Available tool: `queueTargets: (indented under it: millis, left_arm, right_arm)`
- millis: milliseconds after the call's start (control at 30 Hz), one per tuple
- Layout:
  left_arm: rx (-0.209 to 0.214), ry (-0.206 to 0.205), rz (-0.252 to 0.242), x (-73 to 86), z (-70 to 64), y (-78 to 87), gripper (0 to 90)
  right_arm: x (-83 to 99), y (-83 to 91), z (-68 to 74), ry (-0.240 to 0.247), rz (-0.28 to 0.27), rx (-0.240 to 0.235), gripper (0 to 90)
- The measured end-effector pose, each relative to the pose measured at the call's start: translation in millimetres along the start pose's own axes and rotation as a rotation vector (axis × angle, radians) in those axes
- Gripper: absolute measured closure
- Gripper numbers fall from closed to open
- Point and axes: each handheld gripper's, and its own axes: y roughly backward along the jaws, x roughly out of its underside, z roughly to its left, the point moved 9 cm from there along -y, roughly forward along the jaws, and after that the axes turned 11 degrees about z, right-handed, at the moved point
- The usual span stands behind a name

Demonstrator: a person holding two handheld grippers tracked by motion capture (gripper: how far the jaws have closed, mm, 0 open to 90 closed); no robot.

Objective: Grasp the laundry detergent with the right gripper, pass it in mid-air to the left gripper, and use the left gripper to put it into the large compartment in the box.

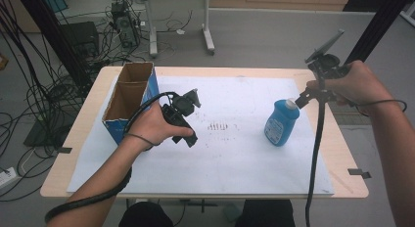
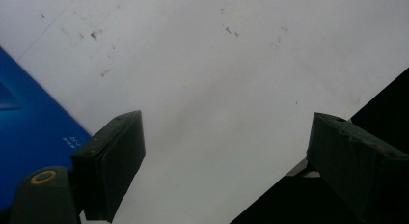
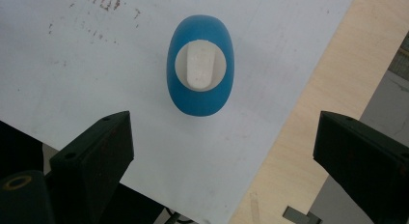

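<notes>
1. Worktop [image 1: 337,153] – light wood, mostly covered by a white sheet [image 1: 235,153] with small dark scuff marks near its middle.
2. Blue bottle [image 1: 281,121] with a white cap stands upright on the sheet, right of centre. In the right gripper view it shows from straight above [image 3: 179,89], cap in the middle, close to the sheet's edge where bare wood begins.
3. Right tool [image 1: 299,102] – held in the person's right hand [image 1: 359,82] above the right far part of the worktop, tip just beside the bottle cap. Jaws stand wide apart with nothing between them; the bottle sits beyond them, untouched. Its cable hangs down toward the near edge.
4. Left tool [image 1: 195,97] – held in the left hand [image 1: 154,126] over the left part of the sheet, just right of the box. Jaws spread wide, nothing clamped; bare white sheet shows between them in the left gripper view.
5. Open cardboard box [image 1: 128,101] – blue outside, brown inside, at the left far side of the worktop. A blue side of it [image 2: 29,122] shows at the left of the left gripper view.
6. Floor beyond the worktop: cables and equipment.
</notes>
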Motion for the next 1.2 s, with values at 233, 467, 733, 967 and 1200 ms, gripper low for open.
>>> queueTargets:
  millis: [233, 467, 733, 967, 1200]
  left_arm:
    - [0.008, -0.002, 0.000, -0.3, -3.5, -3.2, 13.8]
    - [0.013, -0.002, -0.002, -1.7, -6.6, -3.7, 13.7]
    - [0.015, -0.006, 0.004, -0.9, -6.7, -6.6, 13.7]
    - [0.020, -0.007, 0.002, -0.5, -7.0, -7.5, 13.7]
    - [0.025, -0.008, 0.000, -0.3, -8.2, -8.5, 13.7]
  right_arm:
    - [6.8, -11.1, -1.2, -0.001, -0.007, 0.002, 6.5]
    - [13.8, -25.7, -1.1, -0.019, -0.033, -0.017, 6.2]
    - [22.6, -39.5, 0.0, -0.023, -0.039, -0.026, 5.7]
    - [28.2, -49.6, 0.7, -0.026, -0.063, -0.024, 5.7]
    - [32.1, -59.0, 1.2, -0.032, -0.101, -0.017, 5.9]
